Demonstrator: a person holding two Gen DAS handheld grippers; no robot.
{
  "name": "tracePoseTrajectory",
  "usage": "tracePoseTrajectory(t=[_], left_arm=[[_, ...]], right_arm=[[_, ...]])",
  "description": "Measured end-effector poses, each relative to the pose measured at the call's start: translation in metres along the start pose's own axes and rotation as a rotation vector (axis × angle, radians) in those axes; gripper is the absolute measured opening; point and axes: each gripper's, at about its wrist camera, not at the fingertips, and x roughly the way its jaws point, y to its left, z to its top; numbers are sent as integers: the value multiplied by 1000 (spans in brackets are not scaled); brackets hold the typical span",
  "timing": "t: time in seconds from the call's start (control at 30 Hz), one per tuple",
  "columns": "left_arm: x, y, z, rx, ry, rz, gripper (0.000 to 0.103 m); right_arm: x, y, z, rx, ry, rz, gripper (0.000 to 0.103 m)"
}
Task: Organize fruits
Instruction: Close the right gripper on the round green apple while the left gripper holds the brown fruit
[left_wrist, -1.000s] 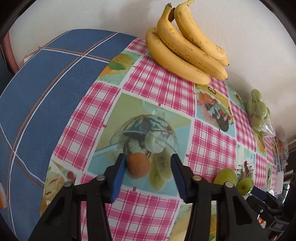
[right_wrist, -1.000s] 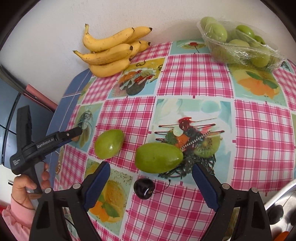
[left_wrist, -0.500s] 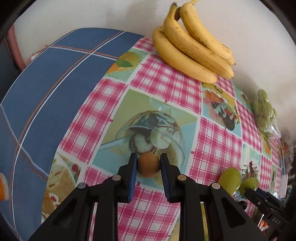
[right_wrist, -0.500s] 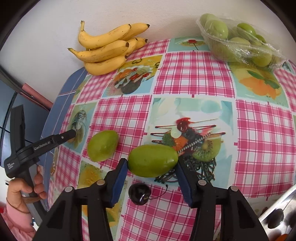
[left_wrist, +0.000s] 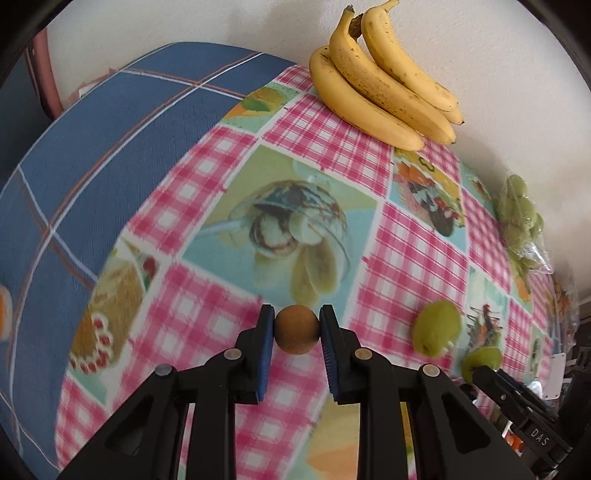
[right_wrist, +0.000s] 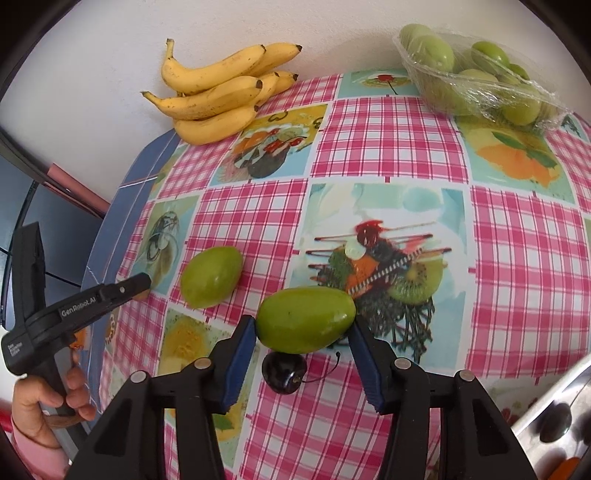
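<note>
My left gripper (left_wrist: 297, 330) is shut on a small round brown fruit (left_wrist: 297, 329) and holds it just above the checked tablecloth (left_wrist: 332, 136). My right gripper (right_wrist: 304, 325) is shut on a large oval green fruit (right_wrist: 306, 319). A dark cherry (right_wrist: 283, 367) lies under it between the fingers. A second green fruit (right_wrist: 211, 276) lies to the left on the cloth; it also shows in the left wrist view (left_wrist: 436, 326). The left gripper shows in the right wrist view (right_wrist: 142, 285), held by a hand.
A bunch of bananas (left_wrist: 384, 88) lies against the back wall, also in the right wrist view (right_wrist: 221, 96). A plastic-wrapped tray of green fruits (right_wrist: 476, 85) stands at the back right. A blue plaid cloth (left_wrist: 92, 155) covers the left side. A metal sink edge (right_wrist: 554, 406) is at the lower right.
Both grippers have closed from open: the left on the brown fruit and lifted it back toward me, the right on the large green fruit.
</note>
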Motion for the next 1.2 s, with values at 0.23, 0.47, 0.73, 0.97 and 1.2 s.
tracePoseTrajectory(t=[0.23,0.47,0.73,0.97,1.2], left_arm=[[-21,-14,-31,-59,-19,-44,26],[-40,-38,-61,-147,-41,-84,26],[-34,-58,-72,-190,-84,-68,26],[-20,-44,-59,-221,-85,-72,26],[-19,-37,-52,-227,-107,-61,26]], right_arm=[[-22,-6,-16,35,-25,37,38],[-32,-4,-26,41,-23,37,38],[-42,7,-19,-27,-26,8,38],[-25,2,-5,51,-34,86,40],[-6,8,7,137,-27,146,52]])
